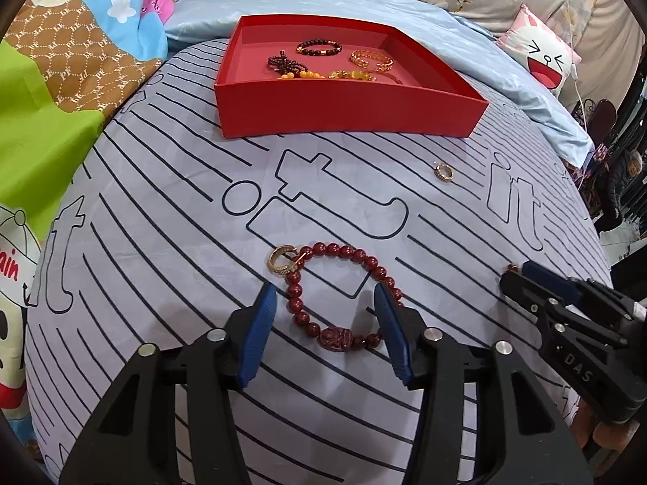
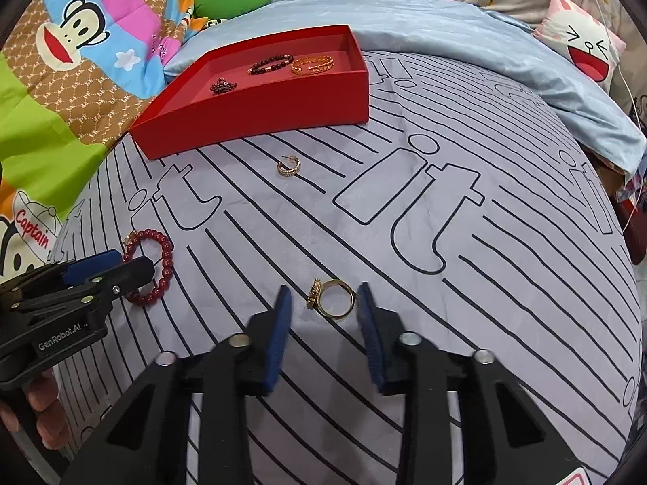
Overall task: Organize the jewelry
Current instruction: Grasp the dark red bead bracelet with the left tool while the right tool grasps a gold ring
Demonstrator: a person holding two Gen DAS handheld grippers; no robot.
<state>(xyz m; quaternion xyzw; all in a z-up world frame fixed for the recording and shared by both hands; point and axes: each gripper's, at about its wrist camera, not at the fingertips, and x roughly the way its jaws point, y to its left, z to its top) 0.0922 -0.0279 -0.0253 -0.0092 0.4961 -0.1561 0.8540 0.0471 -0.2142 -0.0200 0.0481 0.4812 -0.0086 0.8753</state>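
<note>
Left wrist view: left gripper [image 1: 325,289], jaws spread wide, low over a striped grey-blue bedsheet [image 1: 161,222]. Between the blue pads [image 1: 259,335] lies a dark red bead bracelet [image 1: 343,295] with a carved oval bead at its 6 o'clock; nothing is clamped. A gold hoop earring [image 1: 282,259] touches the bracelet at its 10 o'clock. A second gold hoop earring [image 1: 443,170] lies alone at 1 o'clock from the bracelet, near the front wall of a red tray [image 1: 347,111]. Tray contents: dark beaded bracelet [image 1: 319,47], gold chain bracelet [image 1: 371,59], dark bead cluster [image 1: 285,62], amber beads [image 1: 301,76] against the near wall. Right gripper [image 1: 510,273] enters at 3 o'clock.

Right wrist view: right gripper [image 2: 323,295], jaws apart, flanking a gold ring [image 2: 335,298] with a studded top at its 9 o'clock; the ring rests on the sheet, ungripped. Left gripper [image 2: 133,264] at 9 o'clock over the red bracelet [image 2: 161,266]. Lone earring [image 2: 288,165] at 12 o'clock, just before the tray [image 2: 259,119]. Cartoon monkey quilt [image 2: 72,60] at 10 o'clock; smiling-face cushion [image 2: 586,46] at 2 o'clock.
</note>
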